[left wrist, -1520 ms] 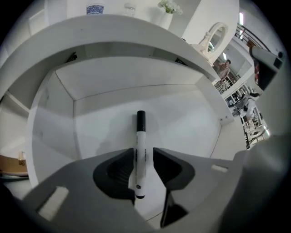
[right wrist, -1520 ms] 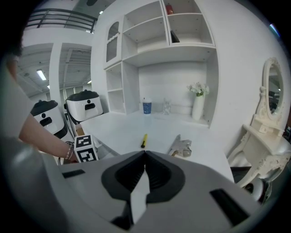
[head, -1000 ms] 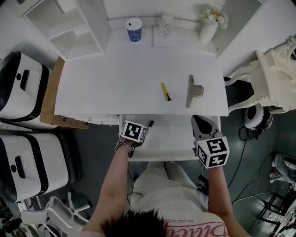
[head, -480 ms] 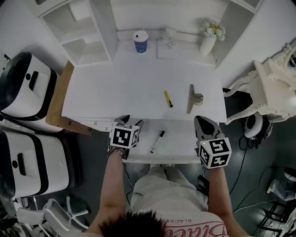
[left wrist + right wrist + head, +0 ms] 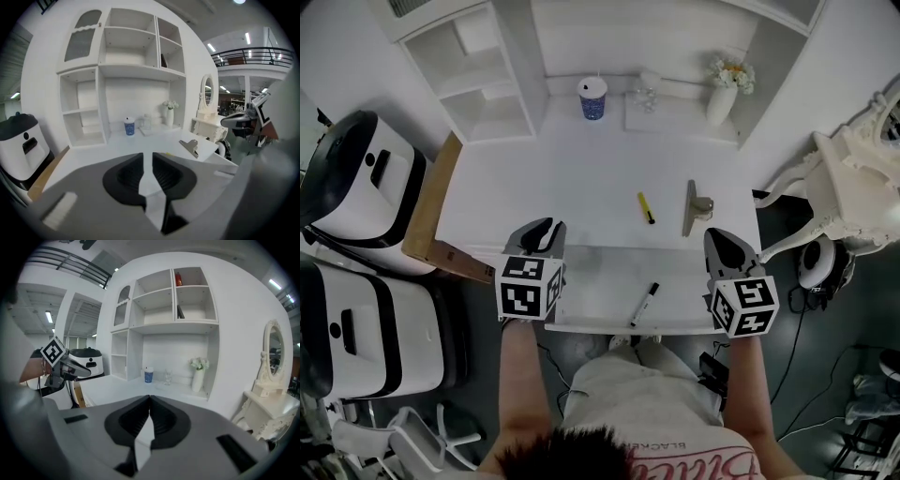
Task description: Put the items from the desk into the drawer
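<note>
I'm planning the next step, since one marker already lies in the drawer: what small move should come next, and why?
Probably carry the left gripper toward the yellow marker, reopening its jaws. They have just been closing with nothing between them. The black marker lies in the drawer, while the yellow marker and the clip are on the desk.

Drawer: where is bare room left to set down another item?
Bare: the drawer from its left side to the black marker, plus a narrower strip right of it. Crowded: the front right of the desk, with yellow marker and clip.
</note>
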Available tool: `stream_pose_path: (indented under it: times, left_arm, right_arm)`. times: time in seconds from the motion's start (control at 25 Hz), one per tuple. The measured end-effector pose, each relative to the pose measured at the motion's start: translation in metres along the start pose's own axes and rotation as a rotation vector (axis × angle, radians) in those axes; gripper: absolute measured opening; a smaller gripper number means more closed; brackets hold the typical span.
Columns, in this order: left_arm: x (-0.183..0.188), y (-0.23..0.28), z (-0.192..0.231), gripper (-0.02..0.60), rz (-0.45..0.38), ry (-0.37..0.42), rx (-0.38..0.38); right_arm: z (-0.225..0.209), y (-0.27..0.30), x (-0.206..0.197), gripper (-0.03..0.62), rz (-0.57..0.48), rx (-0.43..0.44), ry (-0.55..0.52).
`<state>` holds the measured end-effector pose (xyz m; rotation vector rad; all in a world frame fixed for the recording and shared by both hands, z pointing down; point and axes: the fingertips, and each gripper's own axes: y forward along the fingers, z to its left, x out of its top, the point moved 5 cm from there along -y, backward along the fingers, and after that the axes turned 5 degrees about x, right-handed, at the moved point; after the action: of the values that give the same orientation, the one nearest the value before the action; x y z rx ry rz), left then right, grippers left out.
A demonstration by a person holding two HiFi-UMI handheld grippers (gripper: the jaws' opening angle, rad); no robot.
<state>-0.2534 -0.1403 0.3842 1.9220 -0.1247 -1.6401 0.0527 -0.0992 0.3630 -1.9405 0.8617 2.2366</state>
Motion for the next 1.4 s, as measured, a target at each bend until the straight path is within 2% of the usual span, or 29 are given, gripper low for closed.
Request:
stream_pose_path:
  times: [0.04,0.08,0.16,0.28,0.52,0.76,0.96,1.04,1.2,1.28,1.4]
  left_arm:
    - [0.009,-0.006,0.001,0.038,-0.040,-0.006,0.005]
    - [0.017,-0.012,0.001,0.009,-0.079,-0.013,-0.001]
    - [0.031,-0.021,-0.003,0.009,-0.137,-0.019,-0.021]
    - [0.046,-0.029,-0.008,0.009,-0.174,-0.025,0.002]
    - [0.064,-0.032,-0.028,0.009,-0.208,-0.089,0.067]
    - [0.071,-0.009,-0.068,0.009,-0.193,-0.097,0.048]
    - [0.080,0.012,-0.097,0.012,-0.193,-0.119,0.050]
    - [0.082,0.022,-0.108,0.044,-0.187,-0.129,0.057]
    - [0.081,0.047,-0.120,0.211,-0.149,-0.151,0.083]
    - [0.081,0.060,-0.125,0.236,-0.128,-0.156,0.087]
    - [0.079,0.079,-0.132,0.239,-0.109,-0.145,0.099]
  right_arm:
    - [-0.001,0.000,0.002,0.008,-0.005,0.000,-0.003]
    - [-0.001,0.000,0.003,0.008,-0.009,0.000,-0.006]
    - [-0.002,-0.001,0.008,0.008,-0.020,0.004,-0.014]
    - [-0.004,-0.002,0.014,0.008,-0.041,0.012,-0.029]
    - [-0.019,-0.003,0.018,0.008,-0.061,0.043,-0.031]
    - [-0.047,-0.006,0.013,0.008,-0.064,0.069,-0.028]
    - [-0.084,-0.017,0.006,0.009,-0.068,0.056,-0.011]
    - [-0.101,-0.021,0.001,0.008,-0.068,0.045,0.013]
    - [-0.126,-0.024,-0.008,0.008,-0.063,0.030,0.053]
    - [-0.134,-0.024,-0.012,0.008,-0.056,0.028,0.060]
    - [-0.145,-0.024,-0.020,0.008,-0.041,0.028,0.066]
